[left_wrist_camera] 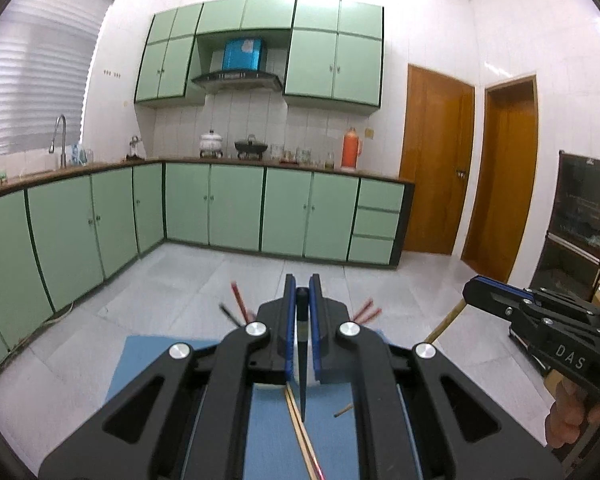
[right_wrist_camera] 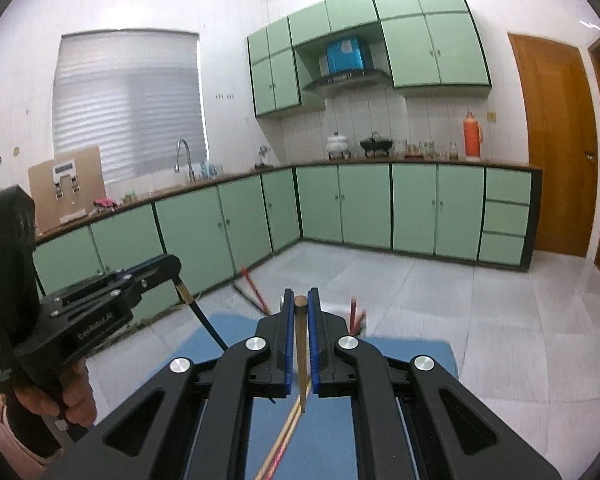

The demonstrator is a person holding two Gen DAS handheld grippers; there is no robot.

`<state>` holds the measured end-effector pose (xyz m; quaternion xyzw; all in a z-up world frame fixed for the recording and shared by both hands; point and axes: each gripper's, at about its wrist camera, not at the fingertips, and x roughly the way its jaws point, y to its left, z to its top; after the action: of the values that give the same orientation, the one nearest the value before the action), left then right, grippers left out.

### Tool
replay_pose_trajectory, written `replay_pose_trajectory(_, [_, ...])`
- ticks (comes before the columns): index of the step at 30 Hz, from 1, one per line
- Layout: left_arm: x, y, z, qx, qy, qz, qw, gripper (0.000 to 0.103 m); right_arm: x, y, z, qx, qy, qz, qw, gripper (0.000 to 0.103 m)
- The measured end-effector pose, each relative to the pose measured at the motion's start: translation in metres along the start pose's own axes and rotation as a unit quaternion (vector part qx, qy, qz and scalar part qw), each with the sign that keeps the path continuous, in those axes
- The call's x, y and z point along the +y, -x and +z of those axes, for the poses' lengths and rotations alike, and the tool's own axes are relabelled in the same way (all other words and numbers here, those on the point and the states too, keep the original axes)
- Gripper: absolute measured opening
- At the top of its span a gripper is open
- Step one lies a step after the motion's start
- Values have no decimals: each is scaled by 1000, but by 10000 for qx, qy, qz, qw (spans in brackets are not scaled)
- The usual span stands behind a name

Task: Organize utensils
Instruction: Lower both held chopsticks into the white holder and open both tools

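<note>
My left gripper [left_wrist_camera: 302,284] is shut on a black chopstick [left_wrist_camera: 302,380] held upright above the blue mat [left_wrist_camera: 156,360]. It shows from the side in the right wrist view [right_wrist_camera: 168,266] with the black chopstick [right_wrist_camera: 204,320] slanting down. My right gripper [right_wrist_camera: 300,298] is shut on a wooden chopstick [right_wrist_camera: 301,356]; it shows in the left wrist view [left_wrist_camera: 472,286] with the wooden chopstick [left_wrist_camera: 444,324]. More wooden chopsticks [left_wrist_camera: 304,440] lie on the mat below. Red chopsticks [left_wrist_camera: 238,300] and others [left_wrist_camera: 366,310] stick up behind the fingers.
The mat [right_wrist_camera: 412,360] lies over a pale tiled floor. Green cabinets [left_wrist_camera: 236,212] and a counter with pots and an orange flask [left_wrist_camera: 351,148] run along the far walls. Wooden doors [left_wrist_camera: 436,160] stand at the right. A dark rack [left_wrist_camera: 580,216] is at far right.
</note>
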<state>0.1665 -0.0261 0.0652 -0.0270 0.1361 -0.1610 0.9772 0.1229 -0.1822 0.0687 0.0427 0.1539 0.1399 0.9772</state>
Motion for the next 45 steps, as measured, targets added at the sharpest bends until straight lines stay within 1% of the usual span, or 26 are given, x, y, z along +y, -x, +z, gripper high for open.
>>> replay_pose_trajectory(6, [-3, -15, 33, -406, -43, 63, 9991, 6, -4, -17, 37, -351, 39, 3, 9994, 6])
replay_pose_trajectory(10, [-4, -35, 54, -624, -52, 87, 9980, 6, -9, -35, 60, -529, 60, -126, 9985, 6])
replay_pose_trajectory(13, [-3, -55, 63, -710, -10, 104, 9974, 6, -14, -51, 69, -570, 107, -265, 9980, 6])
replay_pose_trajectory(16, [-2, -77, 65, -773, -9, 168, 9969, 6, -19, -70, 68, -489, 182, -429, 9977, 6])
replay_pose_trajectory(20, [1, -110, 54, -622, -23, 225, 9978, 6, -27, -103, 57, -225, 206, -550, 9980, 6])
replay_pose_trajectory(25, [12, -147, 31, -199, 36, 261, 9995, 6, -35, -136, 36, 125, 137, -535, 9984, 6])
replay_pose_trajectory(28, [22, -160, 20, 27, 120, 260, 9996, 6, -39, -147, 27, 257, 117, -520, 9982, 6])
replay_pose_trajectory(37, [43, -175, -2, 508, 151, 269, 9982, 7, -42, -158, 6, 527, 0, -373, 9979, 7])
replay_pose_trajectory(41, [49, -172, -8, 584, 196, 275, 9977, 7, -44, -155, 3, 580, -55, -338, 9977, 7])
replay_pose_trajectory(42, [50, -170, -8, 593, 208, 258, 9977, 8, -46, -153, 3, 573, -94, -317, 9978, 7])
replay_pose_trajectory(44, [49, -167, -6, 590, 229, 238, 9977, 17, -47, -148, 5, 531, -160, -292, 9980, 11])
replay_pose_trajectory(45, [50, -165, -3, 556, 238, 236, 9979, 26, -47, -145, 6, 505, -176, -296, 9981, 12])
